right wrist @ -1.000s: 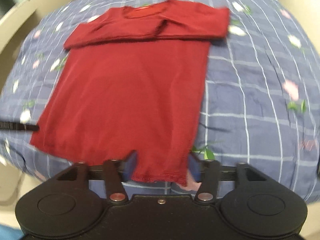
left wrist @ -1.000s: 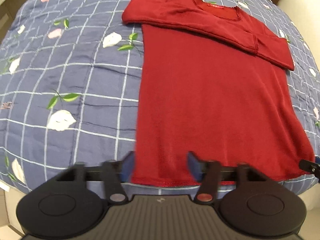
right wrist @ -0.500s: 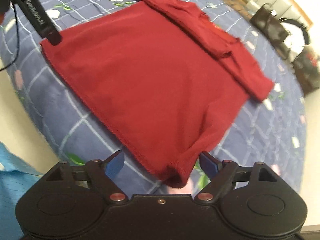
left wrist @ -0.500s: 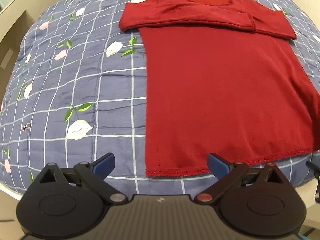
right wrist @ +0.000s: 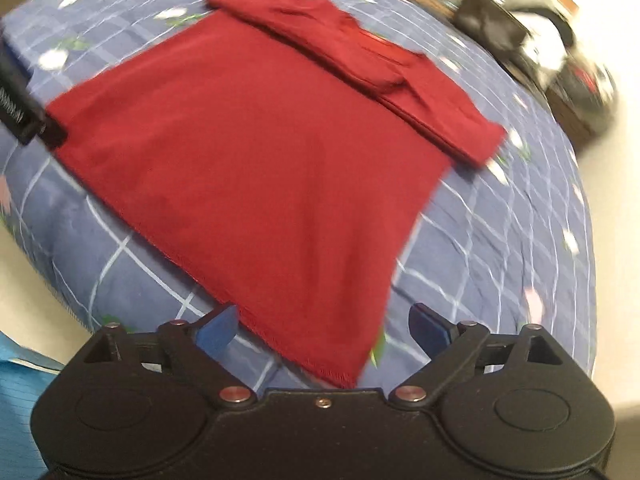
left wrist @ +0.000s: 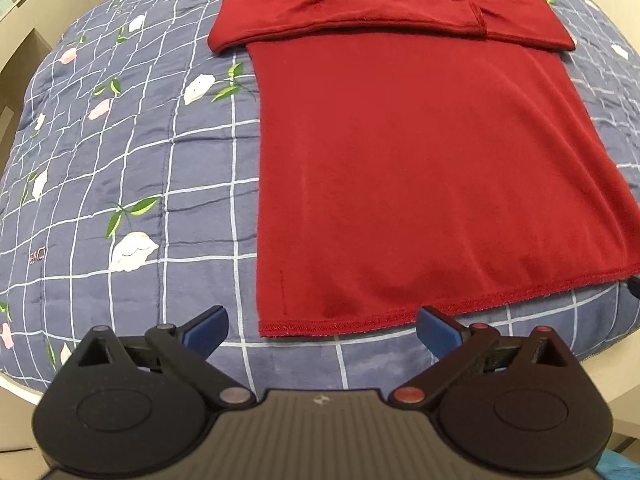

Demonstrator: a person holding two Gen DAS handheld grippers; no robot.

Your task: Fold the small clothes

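Observation:
A dark red long-sleeved top (left wrist: 420, 168) lies flat on a blue checked floral quilt (left wrist: 120, 160), both sleeves folded across the chest near the neckline. My left gripper (left wrist: 320, 330) stands open just short of the hem's left corner, nothing between its blue pads. In the right wrist view the same top (right wrist: 248, 168) runs diagonally, and its near hem corner lies between the blue pads of my open right gripper (right wrist: 324, 330). The view is blurred.
The quilt's edge drops off just below both grippers. A black part of the other gripper (right wrist: 24, 112) shows at the left of the right wrist view. Dark bags (right wrist: 532, 40) sit beyond the bed at upper right. Pale furniture (left wrist: 36, 12) stands at the far left.
Both grippers went from shut on the hem to open, letting the top settle flat. The left gripper has pulled back a little; the right one swung round to the hem's right corner.

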